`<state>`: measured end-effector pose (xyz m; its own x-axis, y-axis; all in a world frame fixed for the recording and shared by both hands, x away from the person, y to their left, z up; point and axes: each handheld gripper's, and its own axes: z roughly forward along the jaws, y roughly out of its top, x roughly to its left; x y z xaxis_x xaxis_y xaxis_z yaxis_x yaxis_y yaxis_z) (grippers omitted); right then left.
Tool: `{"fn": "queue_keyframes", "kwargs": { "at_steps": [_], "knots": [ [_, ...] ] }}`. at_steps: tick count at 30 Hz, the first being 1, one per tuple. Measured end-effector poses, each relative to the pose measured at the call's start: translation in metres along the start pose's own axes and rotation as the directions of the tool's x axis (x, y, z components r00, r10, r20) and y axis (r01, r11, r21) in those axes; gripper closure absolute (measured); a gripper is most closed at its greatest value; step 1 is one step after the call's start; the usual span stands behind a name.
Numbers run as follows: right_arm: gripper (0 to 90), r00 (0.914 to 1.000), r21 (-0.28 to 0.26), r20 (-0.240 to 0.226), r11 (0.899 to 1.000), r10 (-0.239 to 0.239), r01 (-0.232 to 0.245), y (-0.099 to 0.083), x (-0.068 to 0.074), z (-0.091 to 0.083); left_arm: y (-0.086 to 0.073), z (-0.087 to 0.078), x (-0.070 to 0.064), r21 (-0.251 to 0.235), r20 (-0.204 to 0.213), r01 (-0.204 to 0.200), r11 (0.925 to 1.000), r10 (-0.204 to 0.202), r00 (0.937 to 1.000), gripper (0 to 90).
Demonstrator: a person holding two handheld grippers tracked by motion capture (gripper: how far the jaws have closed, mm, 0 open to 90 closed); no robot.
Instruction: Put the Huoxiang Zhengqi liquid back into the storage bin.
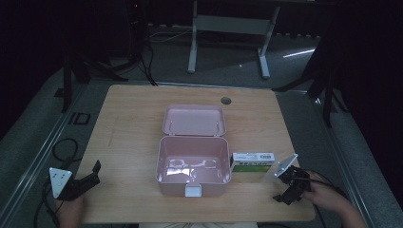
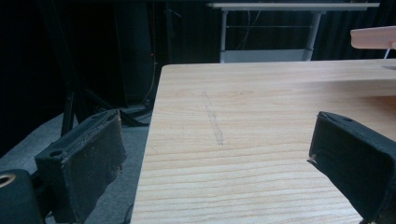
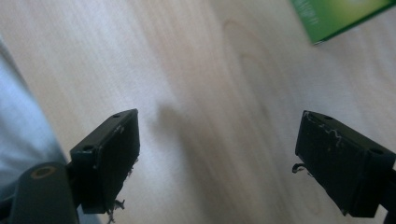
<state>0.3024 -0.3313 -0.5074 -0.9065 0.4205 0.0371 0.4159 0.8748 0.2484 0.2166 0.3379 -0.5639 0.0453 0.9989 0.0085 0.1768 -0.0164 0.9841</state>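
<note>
High view: a wooden table (image 1: 133,123) carries a pink box (image 1: 193,170) at its centre, lid (image 1: 194,120) swung open and lying back toward the far side, a white latch (image 1: 193,191) on the near wall. The interior appears empty (glare on the floor of the box prevents certainty). A white-and-green carton (image 1: 252,163) stands just beside the box's right wall; whether they touch cannot be told. The left gripper (image 1: 92,175) rests at the table's near left corner, held by a hand (image 1: 71,211), its grey plate (image 1: 60,180) over the table's edge. The right gripper (image 1: 284,190) is at the near right, held by the other hand (image 1: 332,197), near the carton but apart from it. A round hole (image 1: 225,100) sits at the far edge of the table.

Left gripper view: the fingers (image 2: 86,161) are spread wide with nothing between them. The left finger hangs off the table's edge over grey floor (image 2: 28,144); the right is above the wood. The pink lid's edge shows at upper right.

Right gripper view: the fingers (image 3: 112,154) are spread wide, empty, above bare table. A green corner of the carton lies at upper right, well apart from both fingers.
</note>
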Motion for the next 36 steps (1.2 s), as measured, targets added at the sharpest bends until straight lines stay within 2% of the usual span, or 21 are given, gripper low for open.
{"fn": "queue_keyframes", "kwargs": {
  "at_steps": [1,2,6,10,14,16,17,20,21,24,26,29,31,33,35,36],
  "knots": [
    [13.4,0.9999,0.038,-0.011,0.999,-0.002,0.003,0.005,0.000,0.001,0.000,0.000,0.000,-0.003,-0.002,0.002,1.0000,-0.002,1.0000,3.7],
    [13.4,0.9998,0.049,-0.018,0.999,-0.004,0.005,0.007,0.000,0.001,0.000,0.000,0.000,-0.004,-0.002,0.003,1.0000,-0.003,1.0000,3.7],
    [13.6,0.9997,0.050,-0.023,0.999,-0.010,0.012,0.013,0.000,0.000,0.000,0.000,0.000,-0.006,0.004,0.001,1.0000,-0.001,1.0000,3.7],
    [13.2,0.9971,0.076,-0.023,0.994,-0.072,0.073,0.020,0.007,-0.002,0.000,0.000,0.001,-0.005,0.005,0.008,1.0000,-0.008,1.0000,3.7],
    [13.1,0.9897,0.106,-0.070,0.986,-0.125,0.132,0.030,0.014,0.000,0.000,-0.001,0.000,-0.010,0.000,0.002,1.0000,-0.002,1.0000,3.7],
    [13.1,0.9851,0.139,-0.086,0.977,-0.149,0.160,0.036,0.017,0.001,0.000,-0.001,0.000,-0.012,-0.002,0.003,0.9999,-0.003,1.0000,3.7],
    [13.2,0.9829,0.162,-0.074,0.971,-0.169,0.179,0.041,0.019,0.002,-0.001,-0.001,0.000,-0.014,-0.001,0.004,0.9999,-0.004,1.0000,3.7],
    [13.2,0.9783,0.185,-0.087,0.962,-0.188,0.201,0.049,0.022,0.001,-0.001,-0.001,0.000,-0.015,0.000,0.004,0.9999,-0.004,1.0000,3.7],
    [13.1,0.9728,0.210,-0.089,0.951,-0.214,0.228,0.056,0.024,0.001,0.000,-0.001,0.000,-0.012,-0.001,0.004,0.9999,-0.004,1.0000,3.7],
    [13.0,0.9663,0.236,-0.090,0.937,-0.241,0.256,0.068,0.027,-0.002,-0.001,-0.001,0.000,-0.013,0.000,0.004,0.9999,-0.004,1.0000,3.7],
    [13.2,0.9617,0.239,-0.084,0.932,-0.261,0.274,0.075,0.029,-0.006,-0.001,-0.001,0.001,-0.013,0.001,0.007,0.9999,-0.007,1.0000,3.7],
    [13.7,0.9505,0.252,-0.098,0.917,-0.295,0.310,0.084,0.032,-0.011,-0.001,-0.001,0.001,-0.012,0.002,0.006,0.9999,-0.006,1.0000,3.7],
    [14.2,0.9452,0.244,-0.107,0.914,-0.308,0.326,0.091,0.034,-0.017,0.000,-0.001,0.001,-0.011,0.002,0.005,0.9999,-0.005,1.0000,3.7],
    [14.8,0.9363,0.230,-0.108,0.908,-0.334,0.351,0.097,0.037,-0.025,0.000,-0.001,0.001,-0.011,0.004,0.004,0.9999,-0.004,1.0000,3.7],
    [15.0,0.9325,0.217,-0.102,0.907,-0.346,0.361,0.104,0.038,-0.033,0.000,-0.001,0.001,-0.010,0.003,0.005,0.9999,-0.005,1.0000,3.7],
    [15.0,0.9244,0.219,-0.108,0.898,-0.366,0.381,0.107,0.039,-0.037,0.000,-0.001,0.001,-0.008,0.002,0.004,1.0000,-0.004,1.0000,3.7]
  ]
}}
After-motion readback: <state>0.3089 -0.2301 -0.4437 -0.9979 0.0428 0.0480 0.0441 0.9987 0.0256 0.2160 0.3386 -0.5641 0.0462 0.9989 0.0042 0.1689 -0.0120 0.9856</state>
